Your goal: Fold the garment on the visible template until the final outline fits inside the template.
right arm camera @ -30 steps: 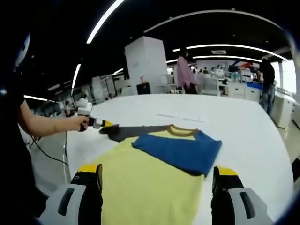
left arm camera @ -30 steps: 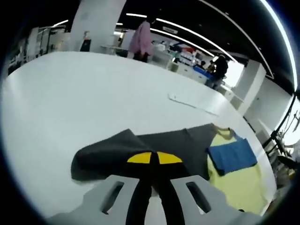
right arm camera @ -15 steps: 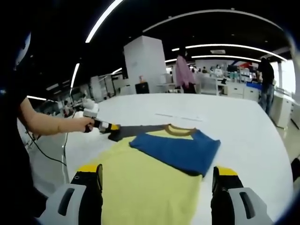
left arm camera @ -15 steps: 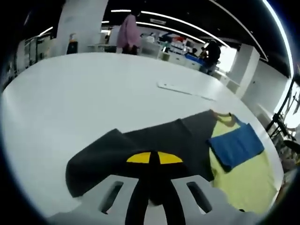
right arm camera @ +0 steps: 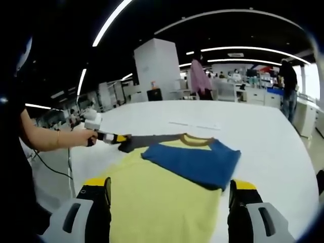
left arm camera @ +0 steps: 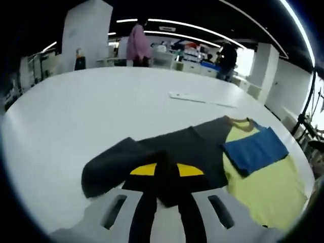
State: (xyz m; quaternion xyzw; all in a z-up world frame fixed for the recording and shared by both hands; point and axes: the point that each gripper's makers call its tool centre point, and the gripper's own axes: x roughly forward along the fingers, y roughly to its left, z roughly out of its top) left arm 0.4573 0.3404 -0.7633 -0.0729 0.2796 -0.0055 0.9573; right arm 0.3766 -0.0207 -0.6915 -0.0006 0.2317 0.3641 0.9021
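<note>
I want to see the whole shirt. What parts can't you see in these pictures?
- Left gripper view: the left gripper, shut, covers the grey sleeve where it pinches it.
- Right gripper view: the yellow shirt body has its hem cut off by the bottom edge.
- Right gripper view: the folded blue sleeve hides the fabric beneath it.

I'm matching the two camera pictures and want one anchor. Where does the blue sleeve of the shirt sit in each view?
Left gripper view: the blue sleeve lies at right of centre, folded over the yellow shirt body.
Right gripper view: it lies at centre, just above the middle of the shirt body.
Shared landmark: the grey sleeve, clamped by the left gripper.
</note>
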